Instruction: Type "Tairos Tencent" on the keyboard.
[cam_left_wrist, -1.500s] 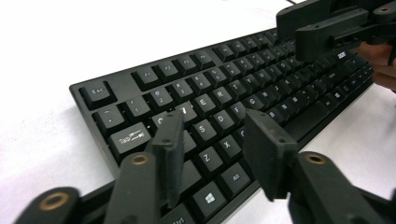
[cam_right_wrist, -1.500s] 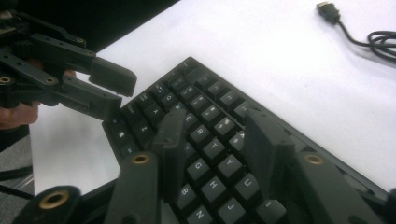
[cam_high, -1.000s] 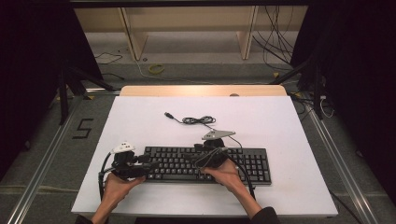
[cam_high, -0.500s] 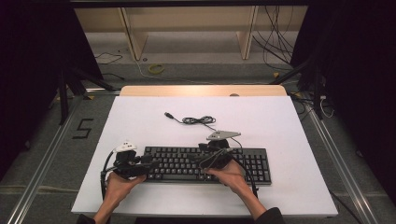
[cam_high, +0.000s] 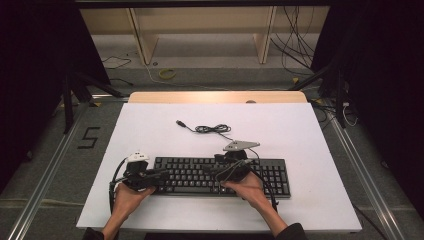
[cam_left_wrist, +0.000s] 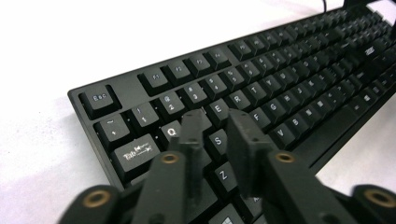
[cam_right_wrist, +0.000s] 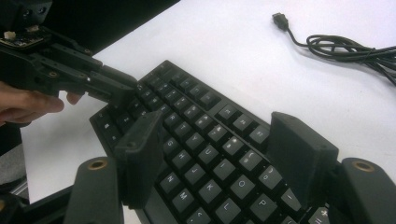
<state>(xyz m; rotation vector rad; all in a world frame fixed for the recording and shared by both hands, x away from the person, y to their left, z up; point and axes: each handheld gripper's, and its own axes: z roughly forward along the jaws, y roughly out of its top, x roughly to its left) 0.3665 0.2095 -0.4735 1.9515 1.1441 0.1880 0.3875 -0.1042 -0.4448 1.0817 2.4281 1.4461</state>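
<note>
Keyboard, black plastic full-size (cam_high: 220, 175): rigid, light, keycaps pop off; grip case edges. Left gripper (cam_left_wrist: 215, 128) jaws just narrowed over keys, nothing between; right gripper (cam_right_wrist: 219, 144) jaws wide.

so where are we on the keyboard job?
Done: both grippers are over the black keyboard on the white table. In hand: left gripper, jaws just closed to a narrow gap, nothing between them, tips over the W/S keys; right gripper hovers open above the right-hand letter keys. Left: its black cable lies unplugged.

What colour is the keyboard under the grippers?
Black, with pale key lettering; the keyboard shows best in the left gripper view.
</note>
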